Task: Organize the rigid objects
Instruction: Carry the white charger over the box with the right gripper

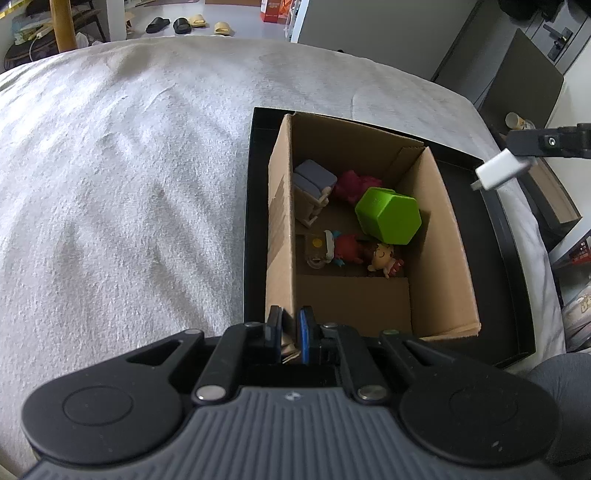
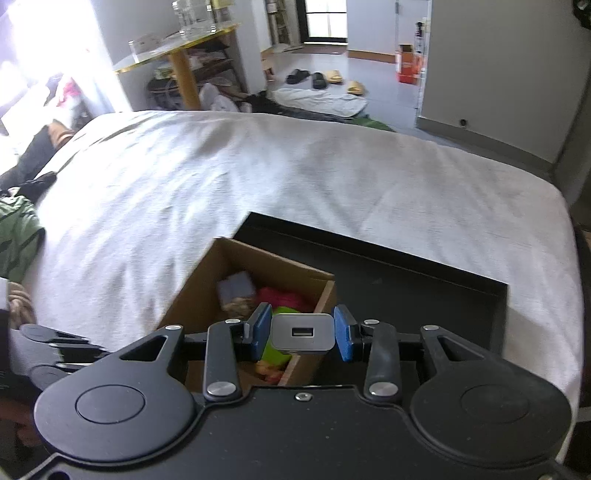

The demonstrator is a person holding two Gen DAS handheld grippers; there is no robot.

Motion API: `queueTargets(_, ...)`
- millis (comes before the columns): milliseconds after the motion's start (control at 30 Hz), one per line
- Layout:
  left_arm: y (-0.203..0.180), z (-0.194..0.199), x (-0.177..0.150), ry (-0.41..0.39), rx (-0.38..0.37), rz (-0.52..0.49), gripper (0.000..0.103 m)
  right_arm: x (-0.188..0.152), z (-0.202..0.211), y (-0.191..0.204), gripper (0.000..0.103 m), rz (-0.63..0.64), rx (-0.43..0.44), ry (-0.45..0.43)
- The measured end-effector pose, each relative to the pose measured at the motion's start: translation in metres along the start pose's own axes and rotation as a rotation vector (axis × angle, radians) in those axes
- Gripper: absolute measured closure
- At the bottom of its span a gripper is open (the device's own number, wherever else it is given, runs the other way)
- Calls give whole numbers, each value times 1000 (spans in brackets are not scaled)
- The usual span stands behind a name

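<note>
A: Where does the left wrist view look from?

B: From close above the near corner of the cardboard box (image 1: 424, 236), tilted steeply down, so you see straight into it. The bed cover (image 1: 129, 166) spreads left of the box, the room floor beyond.

A: And the right wrist view?

B: From the box's (image 2: 258, 266) near right side, a little farther back and less steep. It faces across the bed cover (image 2: 295, 173) toward the far doorway.

A: What do they share?

B: The box, the black tray (image 1: 495, 236) under it (image 2: 406, 280), the bed cover and the slippers (image 1: 199, 20) on the floor (image 2: 332, 75) past it.
</note>
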State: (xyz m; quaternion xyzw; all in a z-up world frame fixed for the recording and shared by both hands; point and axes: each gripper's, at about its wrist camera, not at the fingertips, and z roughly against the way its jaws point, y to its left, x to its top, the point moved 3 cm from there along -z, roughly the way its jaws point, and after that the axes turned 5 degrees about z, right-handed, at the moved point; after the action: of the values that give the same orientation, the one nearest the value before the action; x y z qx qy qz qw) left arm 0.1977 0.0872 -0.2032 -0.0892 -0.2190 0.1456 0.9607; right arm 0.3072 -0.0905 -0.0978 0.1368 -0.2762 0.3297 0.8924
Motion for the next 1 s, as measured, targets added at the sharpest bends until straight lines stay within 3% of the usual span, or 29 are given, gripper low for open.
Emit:
queueTargets(633, 4, -4, 0, 6, -24, 0, 94, -17, -56, 76, 66, 40, 96, 146)
queueTargets(1000, 6, -4, 1, 4, -34, 0, 94, -35, -90, 85, 66, 71, 56, 277)
